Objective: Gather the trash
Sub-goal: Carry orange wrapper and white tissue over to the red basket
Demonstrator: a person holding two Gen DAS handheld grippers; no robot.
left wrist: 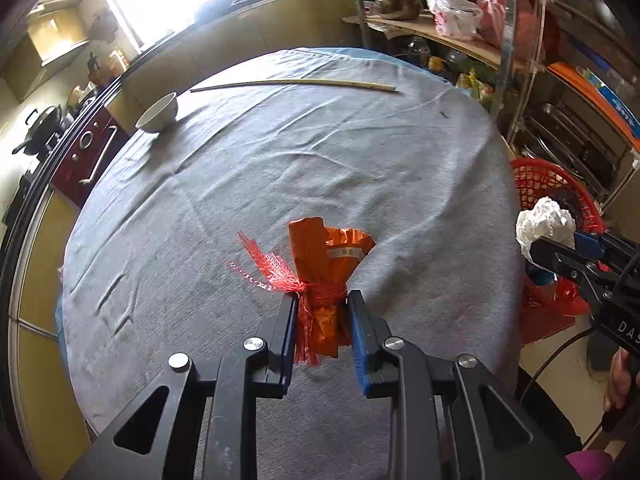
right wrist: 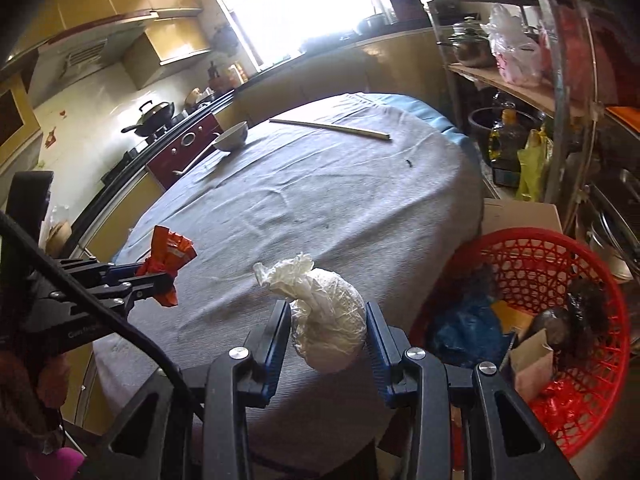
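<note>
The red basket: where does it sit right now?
The red basket stands low beside the right edge of the grey-clothed table, below the metal shelf rack, with trash already inside. In the left wrist view its rim shows behind the white bundle.

Right wrist view: table (right wrist: 320,200) centre; bowl (right wrist: 232,136) on it at 11 o'clock, stick (right wrist: 330,127) at 12; basket (right wrist: 560,280) off the edge at 4, shelving (right wrist: 560,80) at 2.
</note>
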